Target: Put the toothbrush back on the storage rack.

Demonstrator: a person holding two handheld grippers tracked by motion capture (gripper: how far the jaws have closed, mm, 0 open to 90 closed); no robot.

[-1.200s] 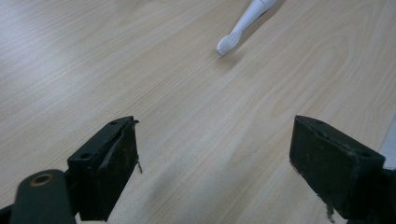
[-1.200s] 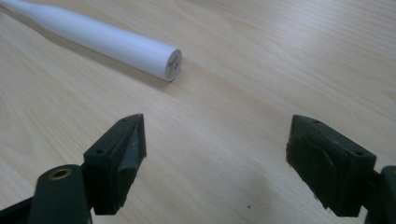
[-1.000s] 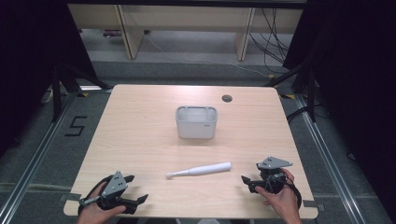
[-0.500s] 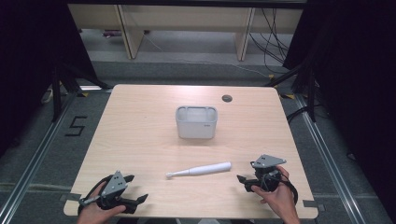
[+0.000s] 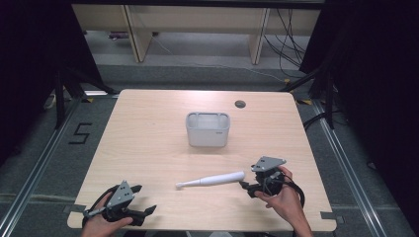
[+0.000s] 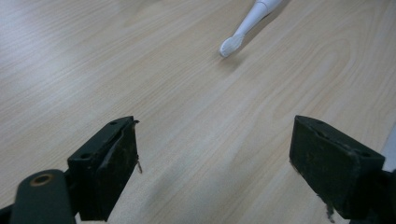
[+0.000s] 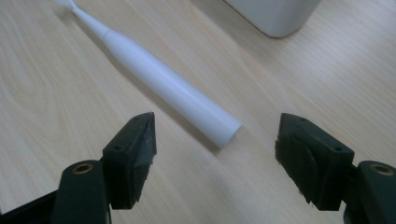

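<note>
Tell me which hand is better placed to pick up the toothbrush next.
Right. The right tool sits just off the toothbrush handle's butt end, jaws open and lined up on it; the left tool rests further away at the near table edge, off the brush head.

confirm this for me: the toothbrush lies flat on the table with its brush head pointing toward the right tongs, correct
Not quite. The toothbrush does lie flat on the table, but its brush head points toward the left tongs; the blunt handle end faces the right tongs. The high view shows this, and the right gripper view shows the handle end nearest its open jaws.
</note>
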